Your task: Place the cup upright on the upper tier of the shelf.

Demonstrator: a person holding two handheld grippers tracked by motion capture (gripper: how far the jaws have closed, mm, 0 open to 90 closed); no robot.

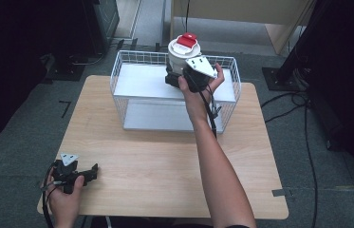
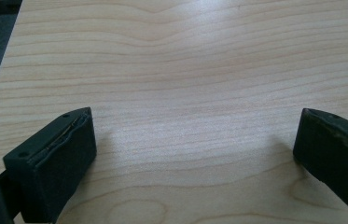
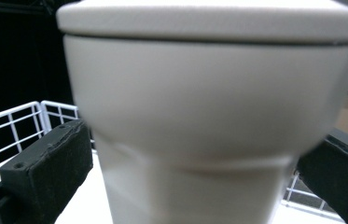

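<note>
The right gripper [image 1: 180,76] is held out over the white wire basket [image 1: 129,59] at the far side of the table [image 1: 165,156], and its two black jaws stand on either side of the lower, narrower part of a white container [image 1: 180,57]. In the right gripper view the container [image 3: 209,116] fills the space between the jaws, which sit spread wide with their pads at or right against its sides; the blur there hides whether both pads press on it, but the container is up off the basket's shelf in the gripper's hold. The container has a wider lid or collar on top and, in the high view, a red cap [image 1: 186,40] with a small white label on it; the writing is too small to read. The basket has a flat white upper shelf [image 1: 136,80] and a lower grey floor, with wire walls rising around the back and sides, and the container hangs near the back rail, just above the shelf. The left gripper [image 1: 91,173] rests low at the near left corner of the table, held in the person's left hand [image 1: 65,194]. In the left gripper view its jaws are released and wide apart, with bare wood grain between them and nothing in their span. The table's left edge runs close beside this gripper, and a broad stretch of bare tabletop lies between it and the basket.
</note>
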